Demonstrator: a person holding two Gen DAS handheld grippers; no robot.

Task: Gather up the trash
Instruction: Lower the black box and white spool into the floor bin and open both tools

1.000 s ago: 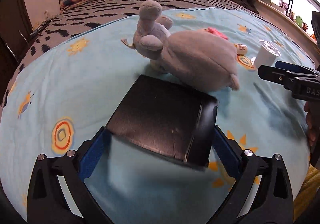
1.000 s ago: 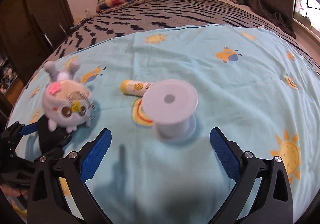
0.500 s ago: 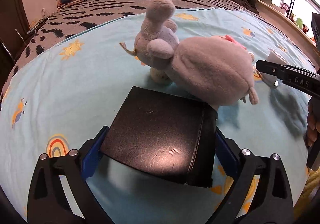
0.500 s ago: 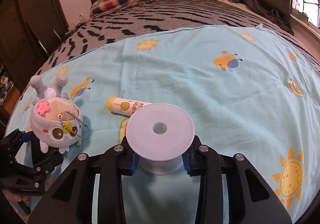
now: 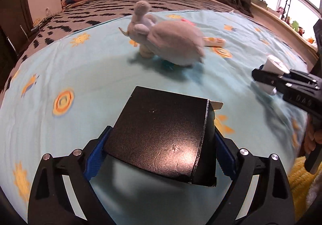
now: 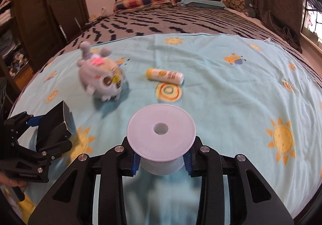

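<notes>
Over the bed's blue sheet point(image 6: 221, 88), the left gripper point(image 5: 161, 152) has its jaws closing on a black box point(image 5: 161, 136) gripped between the blue pads. The right gripper point(image 6: 161, 161) is clenched on a white spool point(image 6: 161, 134). A grey plush toy point(image 6: 100, 78) and a yellow-capped tube point(image 6: 165, 76) lie beyond.

Black box point(image 5: 161, 136), matte cardboard, one end flap ajar, tilted, held off the bed between blue pads of the left claw point(image 5: 159, 154). White plastic spool point(image 6: 161, 136), empty, upright, flange up, pinched at its core by the right claw point(image 6: 161, 162)
</notes>
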